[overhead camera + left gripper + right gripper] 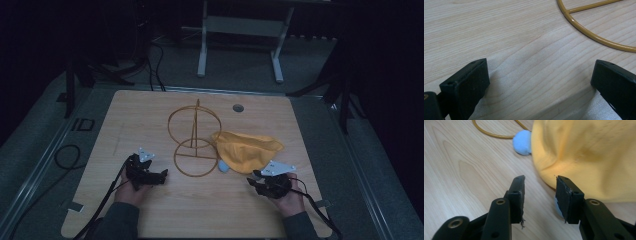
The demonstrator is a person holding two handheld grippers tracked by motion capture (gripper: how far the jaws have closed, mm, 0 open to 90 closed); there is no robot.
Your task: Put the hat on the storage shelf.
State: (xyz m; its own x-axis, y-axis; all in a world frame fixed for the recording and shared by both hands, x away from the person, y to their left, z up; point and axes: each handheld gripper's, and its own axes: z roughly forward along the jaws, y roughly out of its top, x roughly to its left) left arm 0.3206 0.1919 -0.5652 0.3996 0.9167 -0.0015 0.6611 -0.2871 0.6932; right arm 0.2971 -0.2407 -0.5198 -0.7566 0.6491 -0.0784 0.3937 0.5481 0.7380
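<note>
Yellow cloth [586, 157] cut off by frame edge; wire stand's ring [596, 37] likewise.

Cloth [248, 148] on table [150, 115], right of wire stand [195, 140], touching it.

A dim lab: wooden test table [150, 115], floor cables [65, 155], metal stands [202, 50].

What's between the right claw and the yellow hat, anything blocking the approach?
Nothing visible. The right claw is open at the near edge of the yellow hat, with bare table between its jaws. The blue pompom lies off to the side by the wire stand, clear of the approach.
</note>
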